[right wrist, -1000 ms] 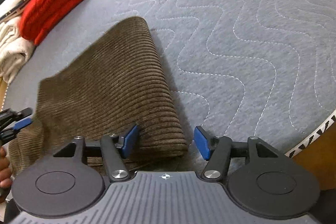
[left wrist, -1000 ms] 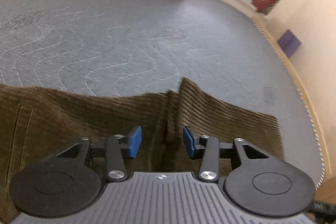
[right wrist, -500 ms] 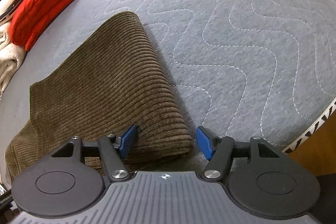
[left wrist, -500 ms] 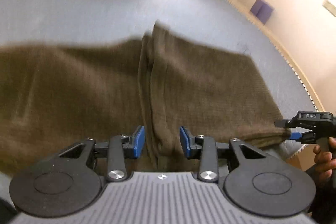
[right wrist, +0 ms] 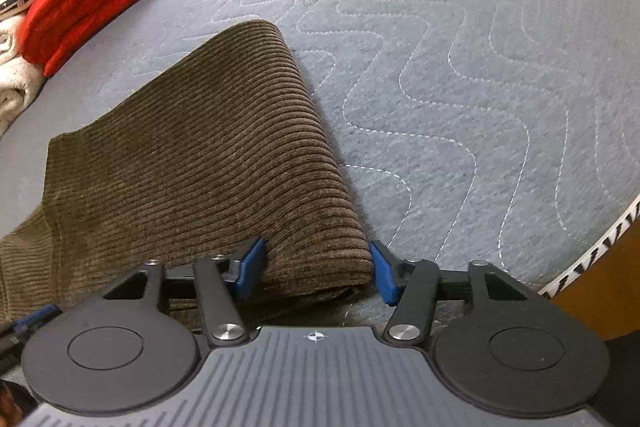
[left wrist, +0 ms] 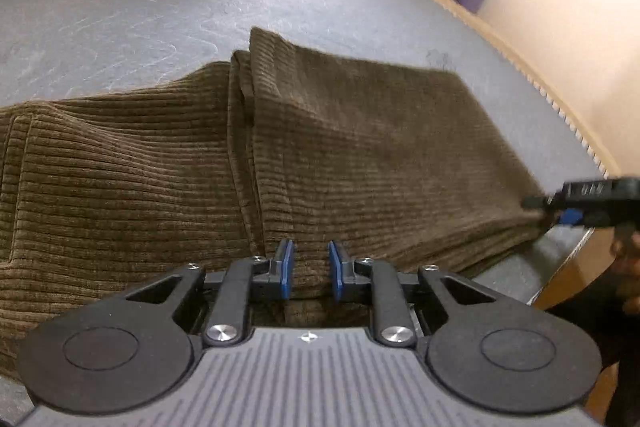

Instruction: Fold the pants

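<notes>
The brown corduroy pants lay folded on the grey mattress. Both tongs were closing over the near edge, left gripper narrow, right gripper wider. Thick, soft cloth; best pinched through every layer.

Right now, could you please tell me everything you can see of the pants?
The pants are dark olive-brown ribbed corduroy, lying on the grey quilted mattress with one part folded over another. The near folded edge sits between the closing jaws of the left hand-held gripper, and a folded end corner lies between the closing jaws of the right hand-held gripper. Whether the pads press yet is unclear.
</notes>
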Action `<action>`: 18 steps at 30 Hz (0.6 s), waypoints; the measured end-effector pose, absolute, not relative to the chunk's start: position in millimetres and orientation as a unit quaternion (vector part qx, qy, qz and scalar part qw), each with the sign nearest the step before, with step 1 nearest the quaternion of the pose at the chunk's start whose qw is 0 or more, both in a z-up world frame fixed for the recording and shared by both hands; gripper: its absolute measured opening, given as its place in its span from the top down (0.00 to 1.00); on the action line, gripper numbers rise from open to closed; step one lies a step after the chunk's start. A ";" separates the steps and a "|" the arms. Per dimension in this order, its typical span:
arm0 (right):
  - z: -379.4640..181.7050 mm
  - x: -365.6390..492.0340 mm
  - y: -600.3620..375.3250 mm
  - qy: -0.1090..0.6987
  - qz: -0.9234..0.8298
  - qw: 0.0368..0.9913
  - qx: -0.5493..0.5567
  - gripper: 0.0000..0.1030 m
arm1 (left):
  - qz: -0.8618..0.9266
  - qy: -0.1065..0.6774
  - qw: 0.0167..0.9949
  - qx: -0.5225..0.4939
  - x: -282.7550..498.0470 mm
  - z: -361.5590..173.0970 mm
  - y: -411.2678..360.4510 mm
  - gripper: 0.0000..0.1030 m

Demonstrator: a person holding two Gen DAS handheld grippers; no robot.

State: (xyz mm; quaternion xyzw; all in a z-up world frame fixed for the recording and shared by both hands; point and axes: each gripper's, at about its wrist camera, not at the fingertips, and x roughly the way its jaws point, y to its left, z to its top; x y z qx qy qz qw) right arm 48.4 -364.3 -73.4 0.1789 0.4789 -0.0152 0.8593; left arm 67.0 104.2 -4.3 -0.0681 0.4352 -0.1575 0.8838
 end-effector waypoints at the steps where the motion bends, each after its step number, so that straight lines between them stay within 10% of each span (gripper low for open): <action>1: -71.6 47.0 -363.6 0.476 -0.018 0.862 0.177 0.53 | -0.158 0.434 0.884 -0.072 66.4 -4.1 105.5 0.78; 6: -52.5 35.6 -361.8 0.441 -0.019 0.880 0.175 0.69 | -0.154 0.421 0.889 -0.086 61.2 0.3 113.4 0.73; 18: 15.7 -22.1 -270.8 0.253 0.100 0.962 -0.036 0.72 | -0.181 0.367 0.900 -0.151 38.7 34.5 135.3 0.49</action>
